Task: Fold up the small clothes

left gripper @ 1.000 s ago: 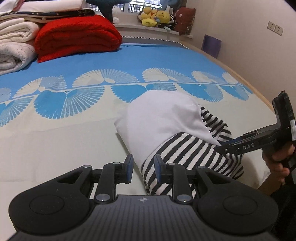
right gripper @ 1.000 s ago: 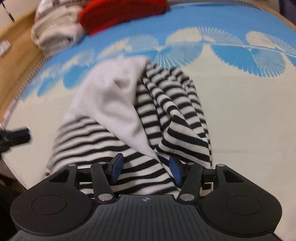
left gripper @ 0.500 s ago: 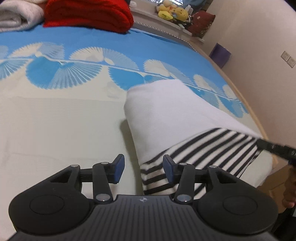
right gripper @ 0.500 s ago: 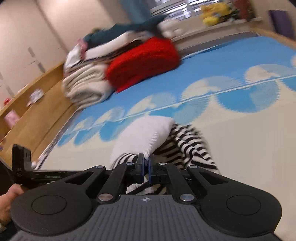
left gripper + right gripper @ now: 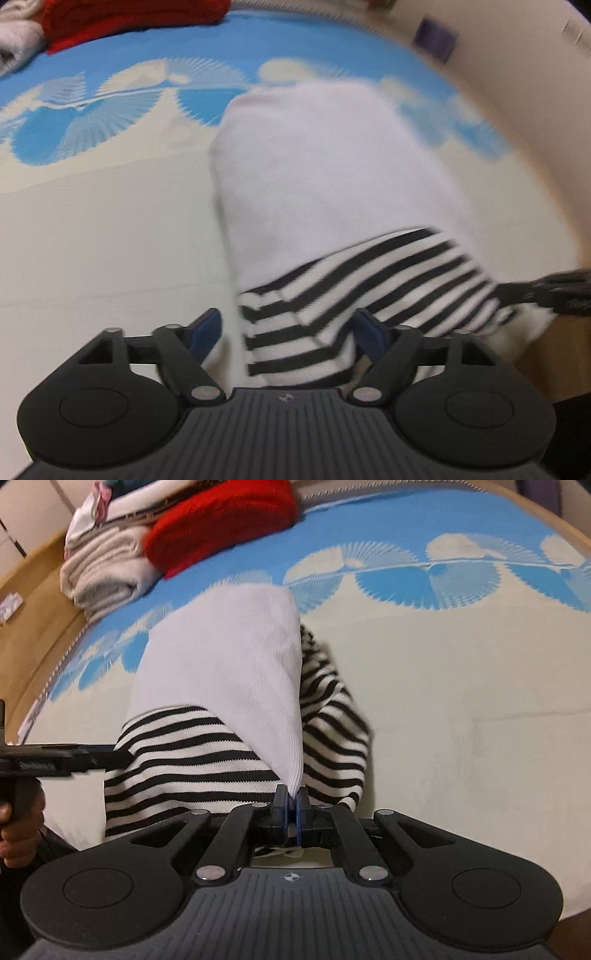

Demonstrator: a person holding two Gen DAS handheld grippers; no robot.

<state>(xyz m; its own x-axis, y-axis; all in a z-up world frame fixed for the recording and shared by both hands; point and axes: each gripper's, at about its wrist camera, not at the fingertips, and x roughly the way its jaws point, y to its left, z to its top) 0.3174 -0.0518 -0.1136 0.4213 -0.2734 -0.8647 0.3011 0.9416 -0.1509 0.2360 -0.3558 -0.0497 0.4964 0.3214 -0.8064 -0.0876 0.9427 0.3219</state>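
**Inspector:** Your left gripper [image 5: 288, 334] has its jaws opening. The striped hem of the garment [image 5: 332, 192] lies between the blue pads [image 5: 205, 328], and neither pad presses on it. The view from that wrist is blurred.

**Operator:** And the right one?

**Inspector:** Your right gripper [image 5: 293, 805] is pressed together on the pointed tip of the garment's white panel [image 5: 229, 657]. Only the right wrist view shows that pinch; in the left wrist view the right tool appears merely as a dark bar at the far right edge, too blurred to read.

**Operator:** Where does the garment lie?

**Inspector:** On the bed cover [image 5: 461, 686], on its cream part just short of the blue fan pattern. The white panel lies over the black-and-white striped body [image 5: 192, 757]. The right wrist view shows a striped sleeve [image 5: 332, 709] bunched on the far side of the white panel; the left wrist view does not show it.

**Operator:** Anything else?

**Inspector:** A red blanket [image 5: 225, 520] and pale folded bedding [image 5: 103, 572] are stacked well apart at the head of the bed. Your hand [image 5: 18, 830] on the left tool's grip shows only in the right wrist view.
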